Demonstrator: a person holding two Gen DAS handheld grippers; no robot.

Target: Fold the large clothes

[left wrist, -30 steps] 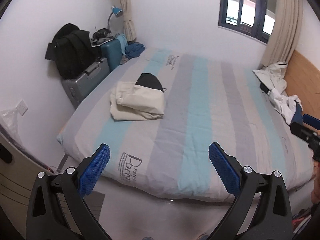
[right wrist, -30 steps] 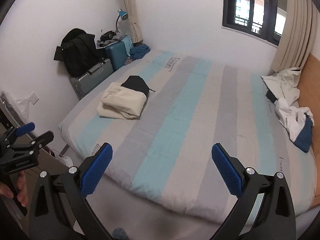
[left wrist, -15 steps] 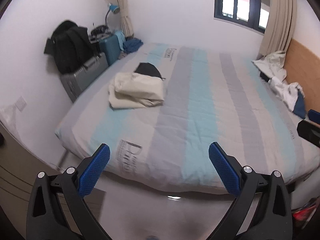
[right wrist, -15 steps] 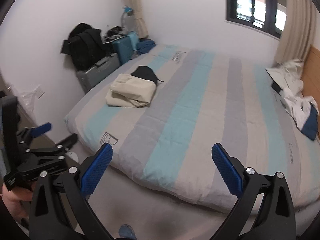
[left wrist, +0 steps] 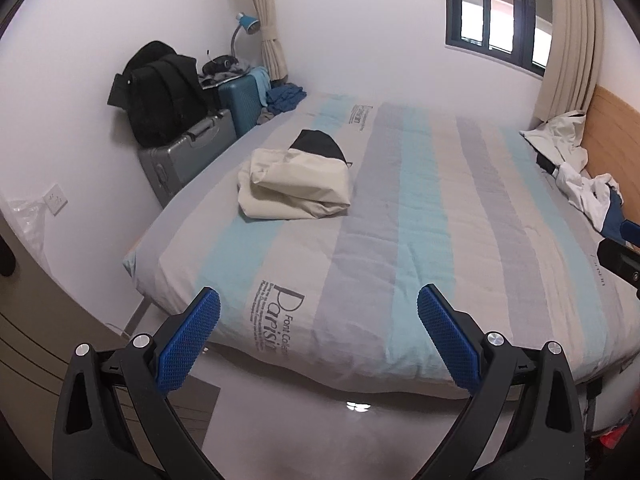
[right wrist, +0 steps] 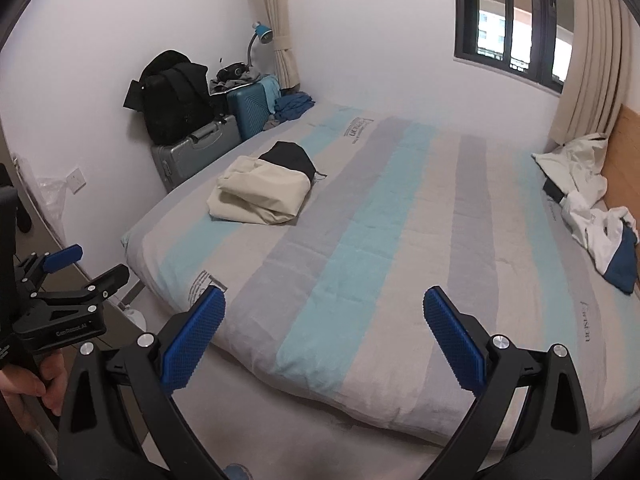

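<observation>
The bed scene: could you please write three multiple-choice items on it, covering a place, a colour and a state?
1. Where do the unfolded white clothes lie?
A. by the wooden headboard
B. on the grey suitcase
C. on the floor

2. What colour is the desk lamp's shade?
A. red
B. blue
C. yellow

3. How are the left tongs and right tongs?
A. both open, empty
B. both shut on cloth
C. one holding a garment

Answers: 1 A, the heap sits at the headboard; 2 B, the shade is blue; 3 A, the pads stand wide apart, holding nothing.
</observation>
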